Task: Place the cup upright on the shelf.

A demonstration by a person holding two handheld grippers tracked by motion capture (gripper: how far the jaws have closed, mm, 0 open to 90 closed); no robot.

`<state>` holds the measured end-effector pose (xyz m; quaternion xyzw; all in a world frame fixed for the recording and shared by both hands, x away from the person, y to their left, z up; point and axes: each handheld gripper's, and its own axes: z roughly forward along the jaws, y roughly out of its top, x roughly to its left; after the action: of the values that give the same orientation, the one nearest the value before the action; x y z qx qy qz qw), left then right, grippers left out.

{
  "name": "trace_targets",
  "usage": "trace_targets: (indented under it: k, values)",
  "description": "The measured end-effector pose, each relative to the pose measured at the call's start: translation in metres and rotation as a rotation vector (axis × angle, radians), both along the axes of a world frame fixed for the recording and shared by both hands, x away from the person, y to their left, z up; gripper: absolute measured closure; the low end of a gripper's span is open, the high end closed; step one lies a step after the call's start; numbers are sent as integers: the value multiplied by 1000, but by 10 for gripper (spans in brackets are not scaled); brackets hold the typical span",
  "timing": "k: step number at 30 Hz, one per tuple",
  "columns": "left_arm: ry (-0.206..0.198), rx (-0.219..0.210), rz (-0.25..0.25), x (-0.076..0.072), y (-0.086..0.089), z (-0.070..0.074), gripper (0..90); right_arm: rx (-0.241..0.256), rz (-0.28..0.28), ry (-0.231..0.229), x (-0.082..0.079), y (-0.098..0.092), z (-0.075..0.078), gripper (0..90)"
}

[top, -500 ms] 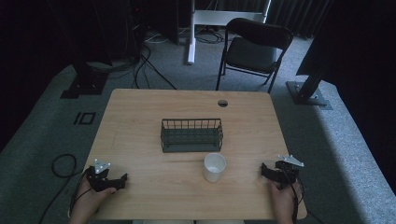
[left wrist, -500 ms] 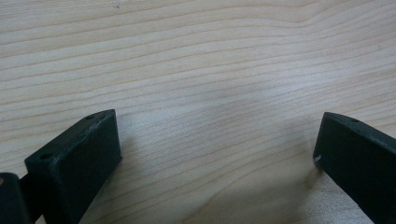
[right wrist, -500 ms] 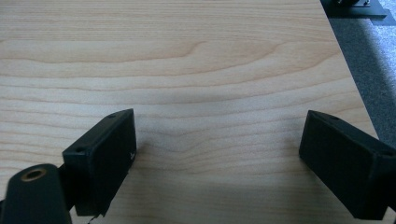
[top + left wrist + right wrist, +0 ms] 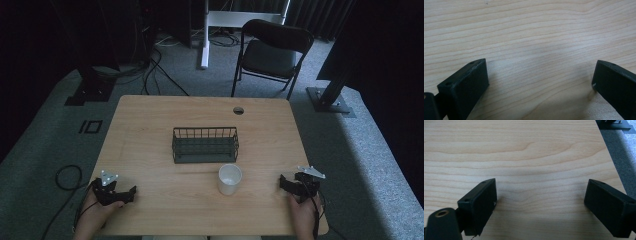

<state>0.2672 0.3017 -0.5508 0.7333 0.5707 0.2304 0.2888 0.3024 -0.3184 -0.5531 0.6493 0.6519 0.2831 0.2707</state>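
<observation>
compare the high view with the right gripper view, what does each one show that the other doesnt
High view alone: the wire basket at the table's middle, the white cup just in front of it, the left gripper, both hands, the cable hole, and a folding chair beyond the table.

Right gripper view alone: a close look between the jaws of the right gripper, set wide apart with bare wood between them.

Both: the wooden table, the grey carpet beside it, and the right gripper itself.

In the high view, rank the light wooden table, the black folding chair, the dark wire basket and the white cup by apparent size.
1. Light wooden table
2. Black folding chair, though it stands farther off
3. Dark wire basket
4. White cup
</observation>
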Motion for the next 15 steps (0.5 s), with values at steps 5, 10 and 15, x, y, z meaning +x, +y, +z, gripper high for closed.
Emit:
trace_targets:
  k: [5, 10, 15]
  values:
    - [1, 0, -6, 0, 0, 0, 9, 0, 0, 0, 0, 0, 0, 105]
    - [0, 1, -30, 0, 1, 0, 10, 0, 0, 0, 0, 0, 0, 105]
    - [-29, 45, -79, -1, -1, 1, 10, 0, 0, 0, 0, 0, 0, 105]
